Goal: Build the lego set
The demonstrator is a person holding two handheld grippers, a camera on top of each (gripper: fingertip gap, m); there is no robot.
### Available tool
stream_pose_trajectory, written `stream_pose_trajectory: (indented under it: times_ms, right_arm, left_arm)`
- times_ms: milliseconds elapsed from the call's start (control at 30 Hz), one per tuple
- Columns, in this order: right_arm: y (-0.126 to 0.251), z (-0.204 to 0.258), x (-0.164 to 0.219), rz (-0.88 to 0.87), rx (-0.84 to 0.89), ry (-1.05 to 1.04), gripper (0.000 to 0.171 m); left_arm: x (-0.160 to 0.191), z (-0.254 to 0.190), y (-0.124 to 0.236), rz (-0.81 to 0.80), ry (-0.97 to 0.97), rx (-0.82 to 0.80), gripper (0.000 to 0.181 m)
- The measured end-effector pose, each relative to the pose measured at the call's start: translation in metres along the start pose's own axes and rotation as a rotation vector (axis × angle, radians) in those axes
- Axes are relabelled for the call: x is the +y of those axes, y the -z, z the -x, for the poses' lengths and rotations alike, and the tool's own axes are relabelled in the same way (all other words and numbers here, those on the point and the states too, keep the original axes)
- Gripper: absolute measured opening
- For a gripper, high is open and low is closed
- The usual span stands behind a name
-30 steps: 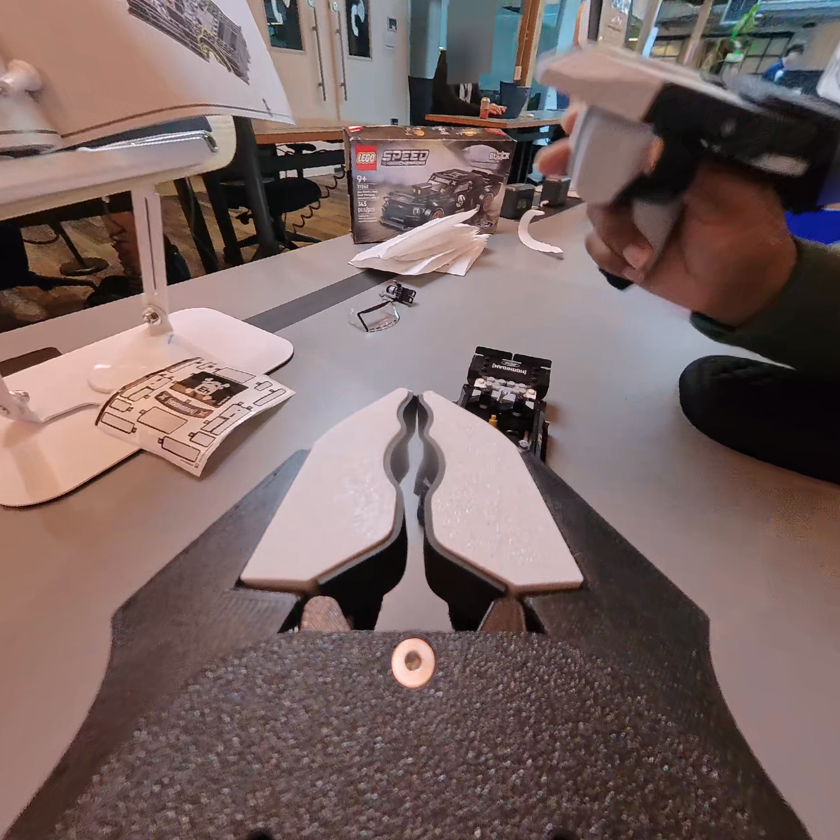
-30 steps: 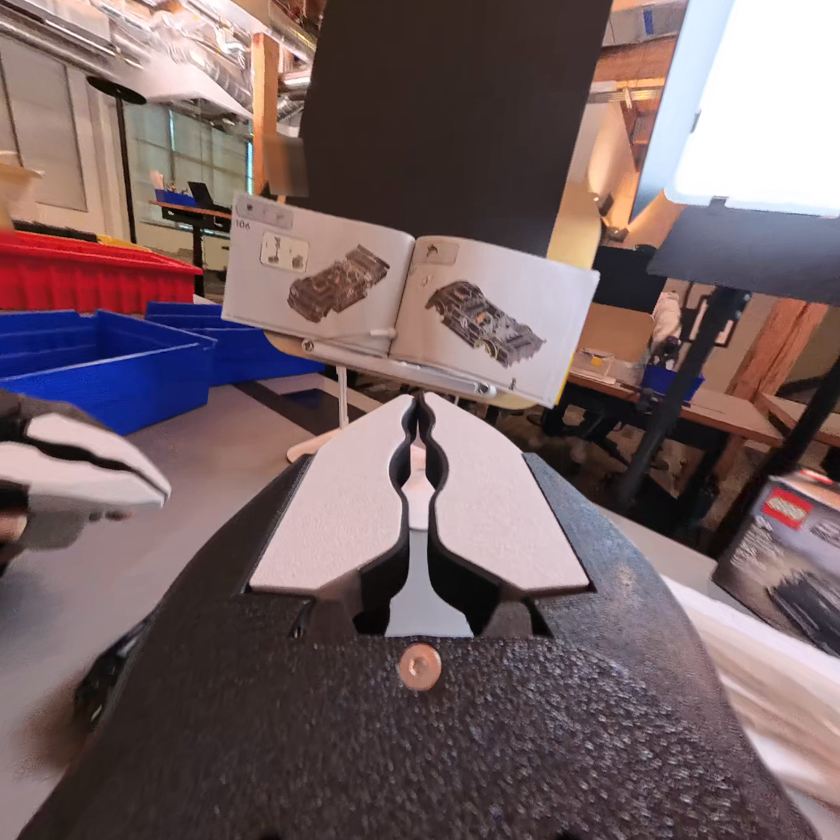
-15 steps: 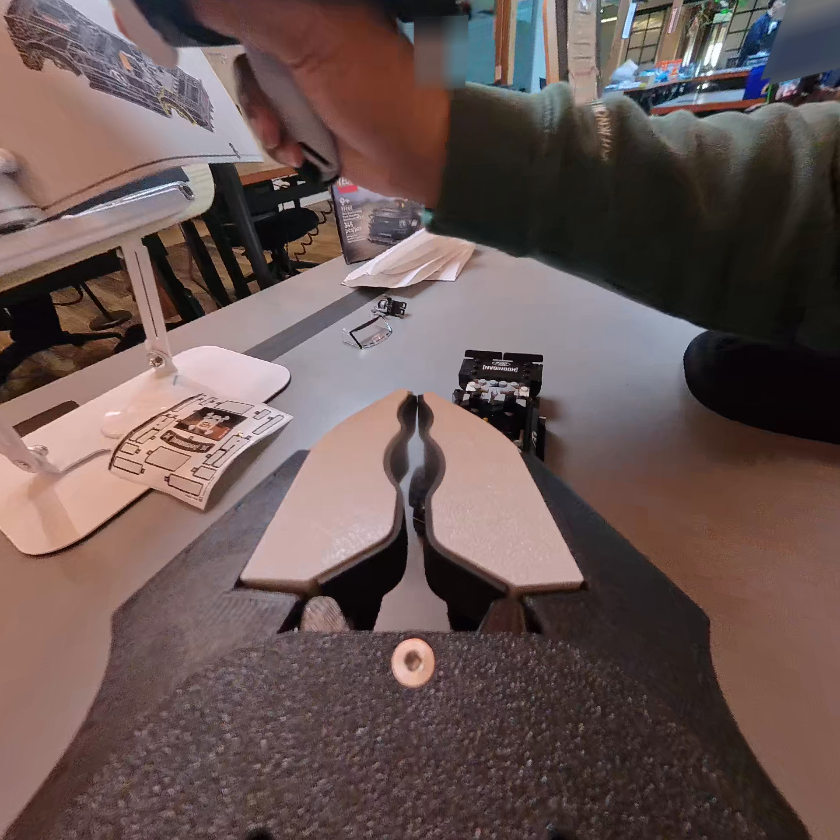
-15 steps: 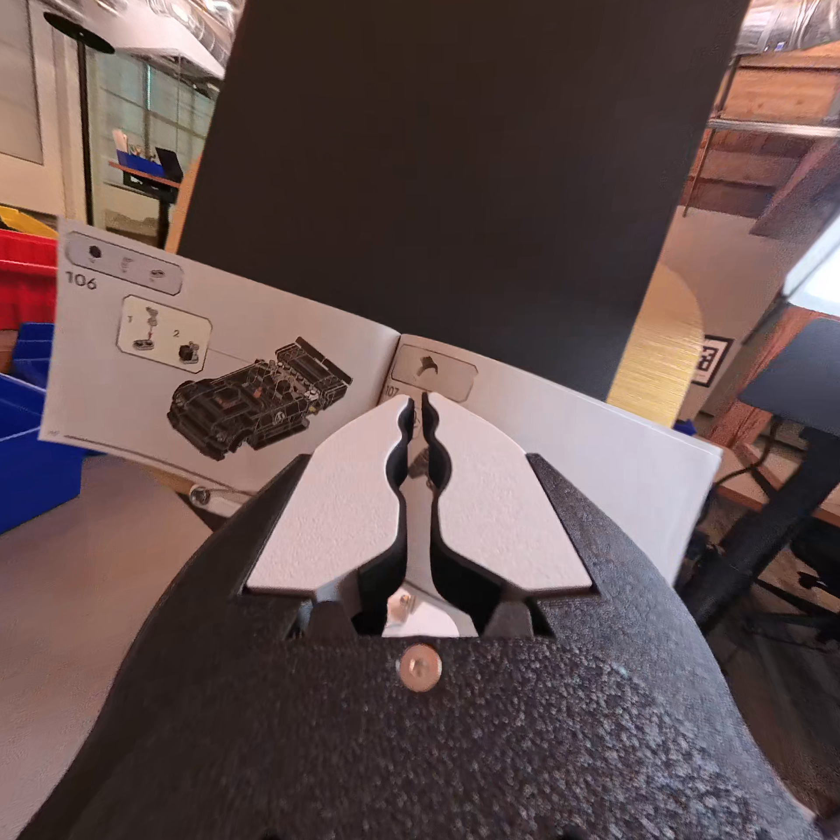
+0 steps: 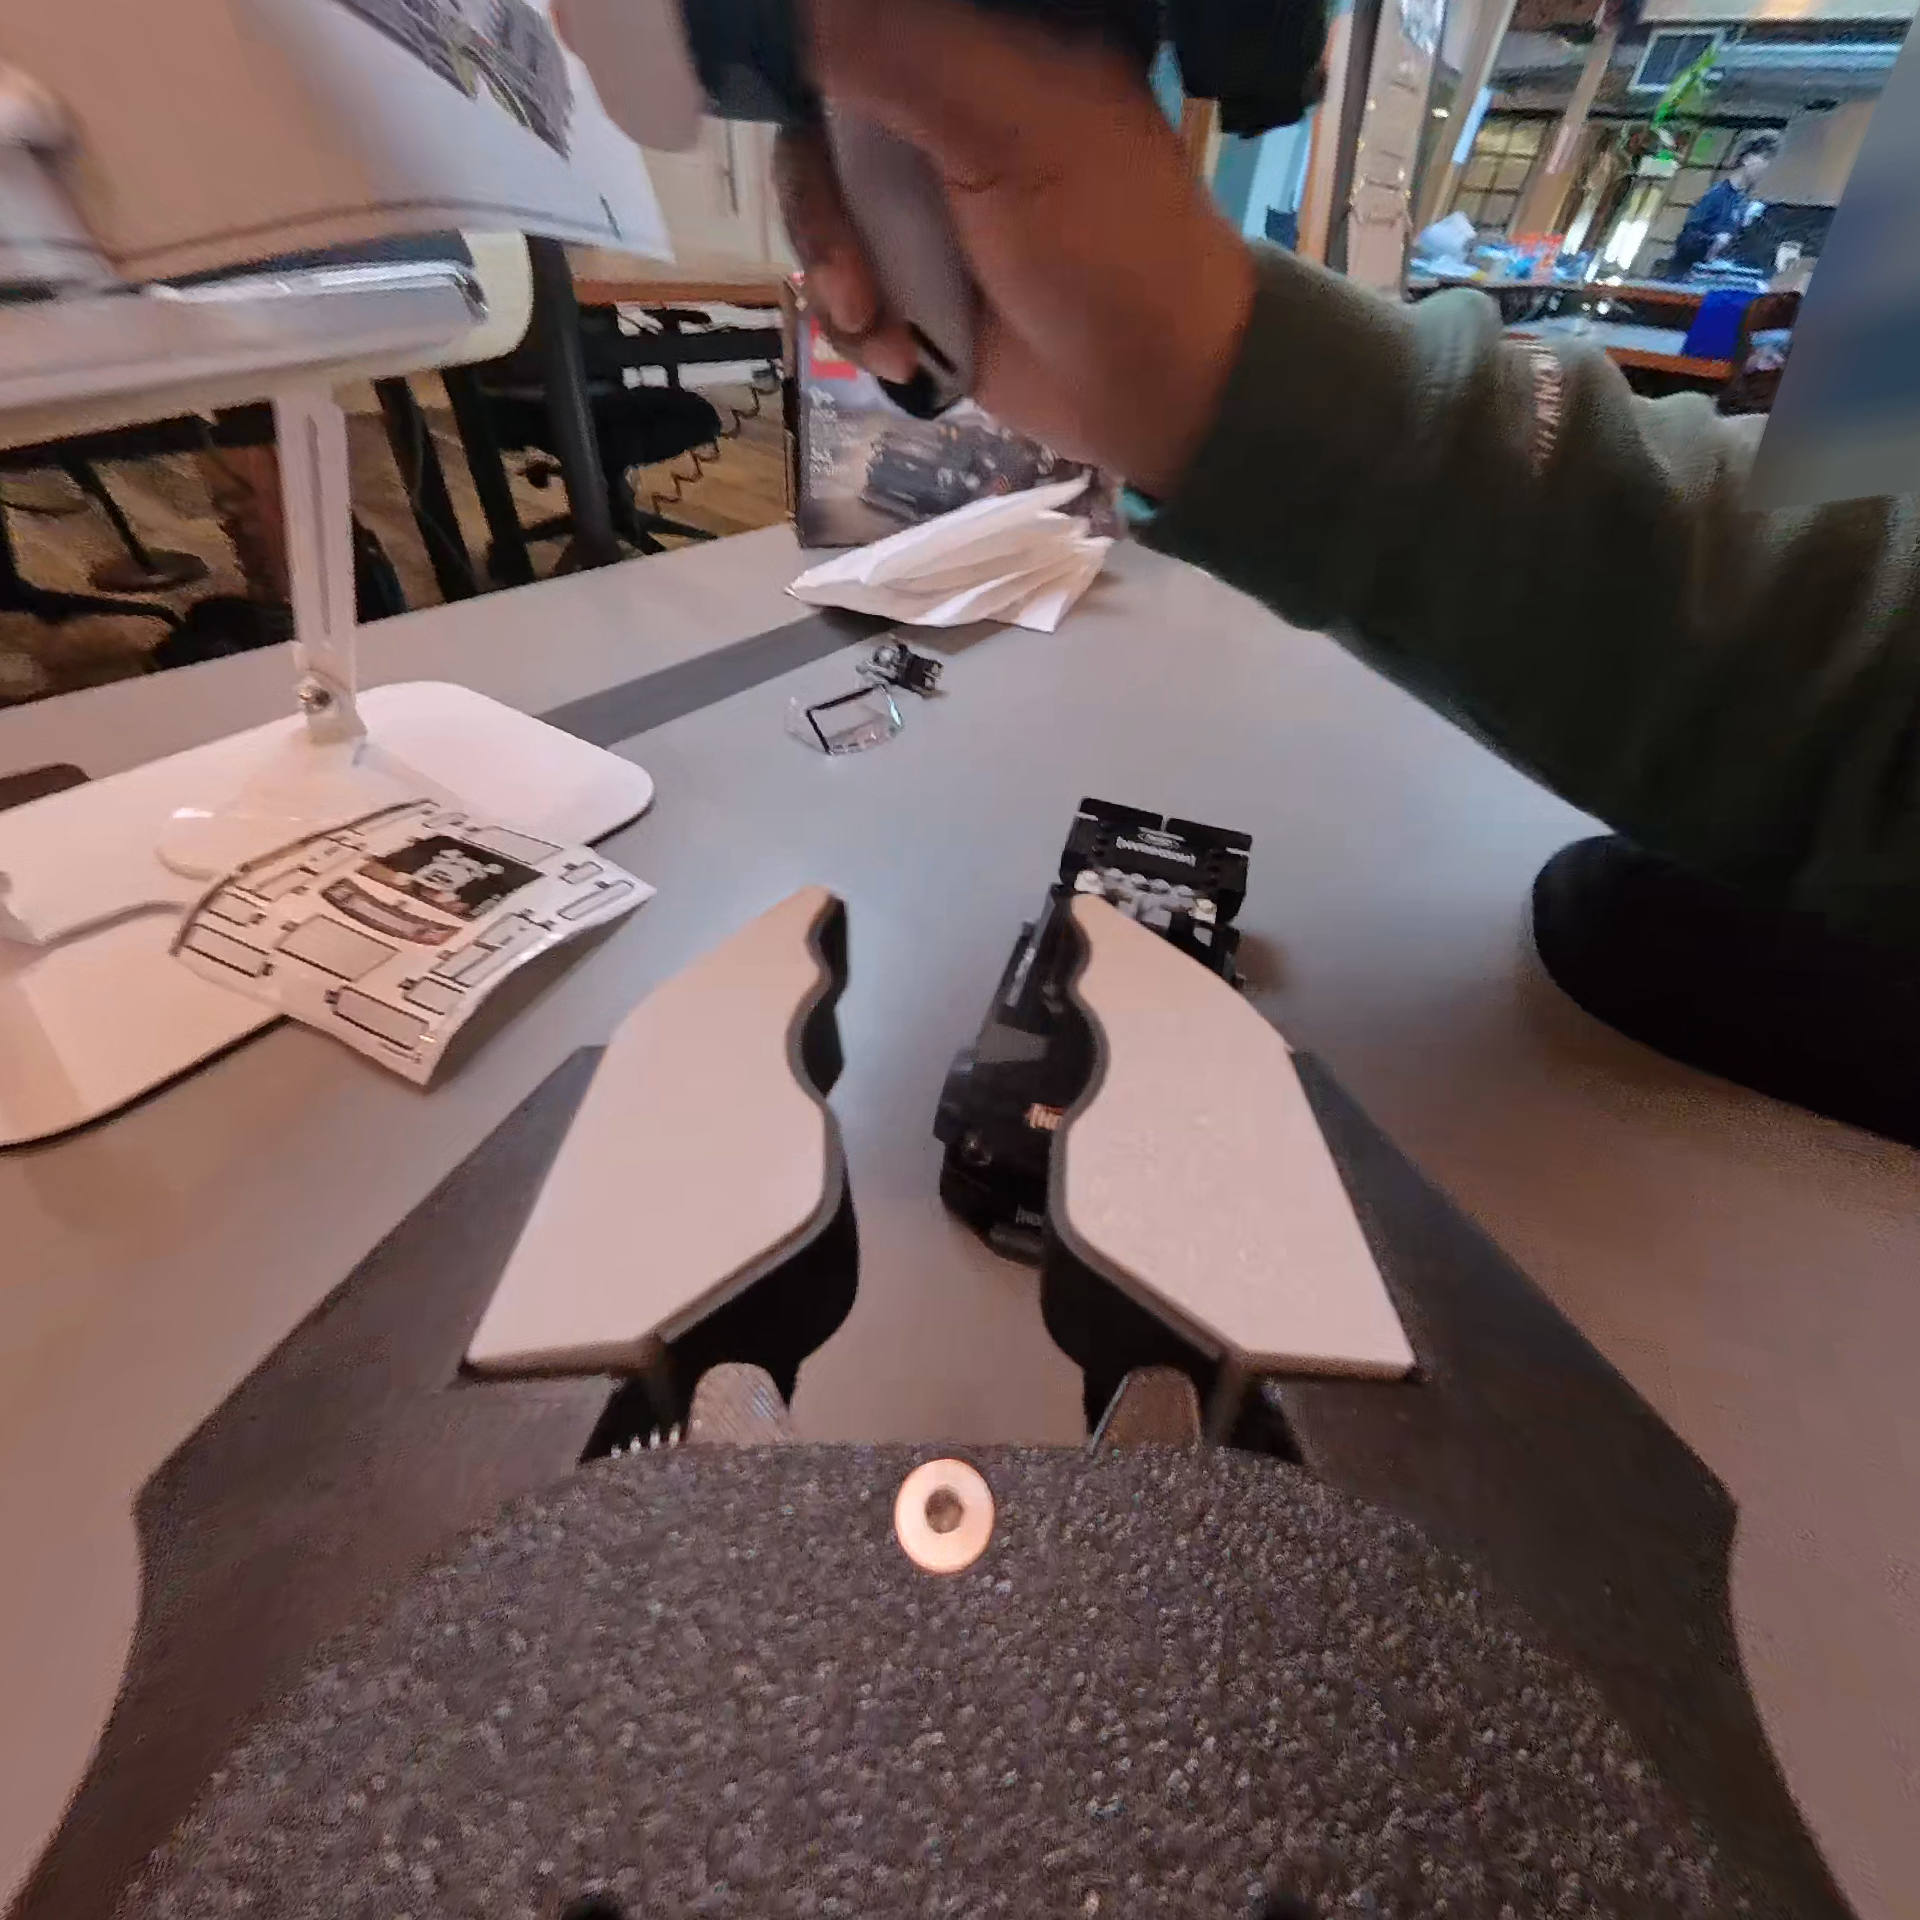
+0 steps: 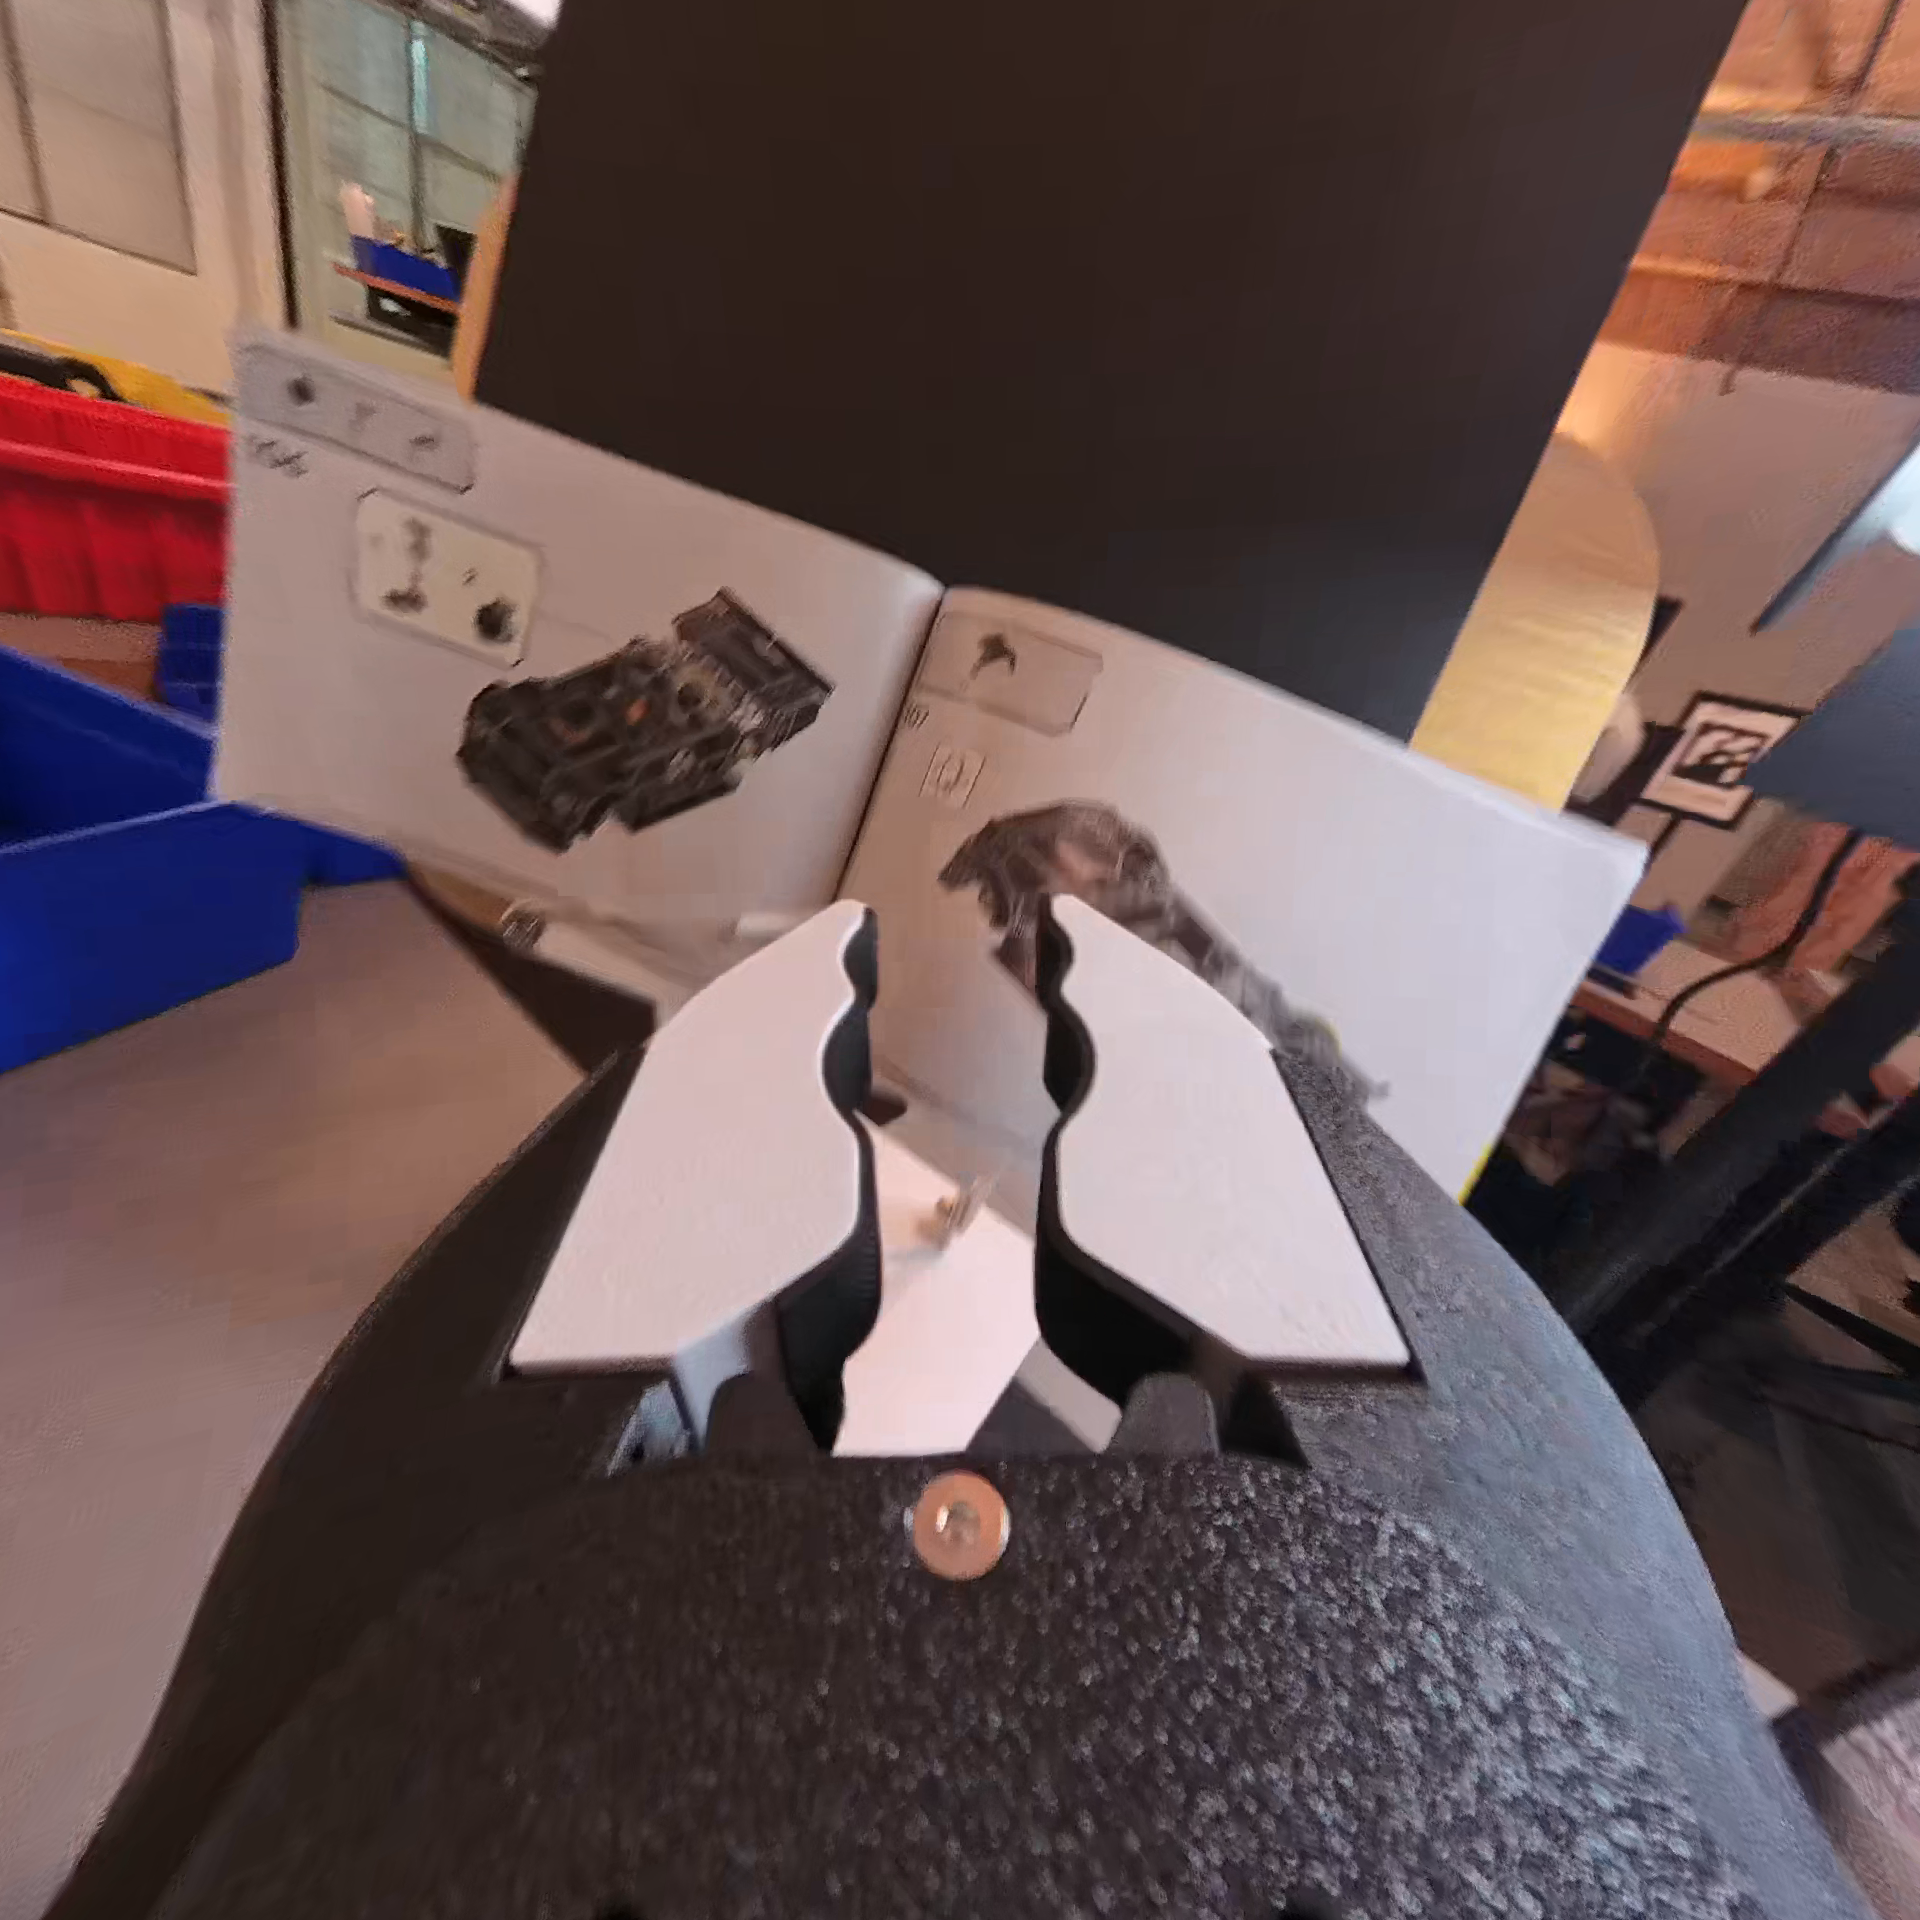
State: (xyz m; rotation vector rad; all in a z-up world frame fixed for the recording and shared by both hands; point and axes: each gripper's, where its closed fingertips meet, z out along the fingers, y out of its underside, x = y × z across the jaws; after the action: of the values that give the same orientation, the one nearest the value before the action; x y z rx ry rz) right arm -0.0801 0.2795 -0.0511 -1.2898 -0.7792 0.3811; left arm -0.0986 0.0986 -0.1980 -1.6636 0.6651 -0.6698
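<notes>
The left gripper hovers low over a grey table, its two pale fingers parted and holding nothing. Just beyond the right finger sits the black lego car, partly built, resting on the table and half hidden behind that finger; whether the finger touches it is hard to tell. The jaws look opened wide enough to take the car body between them, which is probably why this gripper waits beside it.

The right gripper, held up in a person's hand with a green sleeve, is released too, fingers apart and empty. It points at an open instruction booklet propped on a white stand, close to the lower edge of the right-hand page. The picture is blurred, but it seems placed to pinch that page and turn it.

Farther out on the table lie a sticker sheet overlapping the stand's base, a small clear windscreen piece with a tiny black part just beside it, a pile of white paper bags and the set's box behind them. Blue bins and a red one stand to the left of the booklet.
</notes>
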Motion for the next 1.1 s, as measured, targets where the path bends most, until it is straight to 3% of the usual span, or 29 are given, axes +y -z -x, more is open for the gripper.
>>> stream_pose_trajectory:
  times_ms: [100,300,400,467,533,667,767,1100]
  right_arm:
    - [0.056,0.013,0.026,0.047,-0.091,0.014,0.036]
    - [0.191,0.055,0.114,0.375,-0.337,0.052,0.048]
    - [0.228,0.067,0.145,0.459,-0.366,0.027,0.06]
    - [0.236,0.078,0.161,0.495,-0.382,-0.003,0.064]
    - [0.239,0.087,0.176,0.556,-0.407,0.057,0.063]
    - [0.232,0.088,0.191,0.586,-0.369,0.181,0.05]
    - [0.225,0.086,0.192,0.572,-0.327,0.185,0.04]
    - [0.226,0.074,0.165,0.428,-0.207,0.134,0.04]
  left_arm:
    - [0.015,-0.008,-0.007,0.089,-0.003,0.04,0.051]
    - [0.05,-0.031,-0.021,0.291,-0.046,0.12,0.093]
    - [0.067,-0.031,-0.03,0.388,-0.107,0.113,0.107]
    - [0.077,-0.036,-0.037,0.455,-0.106,0.132,0.11]
    - [0.086,-0.038,-0.041,0.505,-0.136,0.117,0.101]
    - [0.094,-0.035,-0.038,0.55,-0.213,0.049,0.091]
    - [0.095,-0.033,-0.032,0.55,-0.203,0.029,0.091]
    - [0.095,-0.012,-0.019,0.554,-0.131,-0.132,0.091]
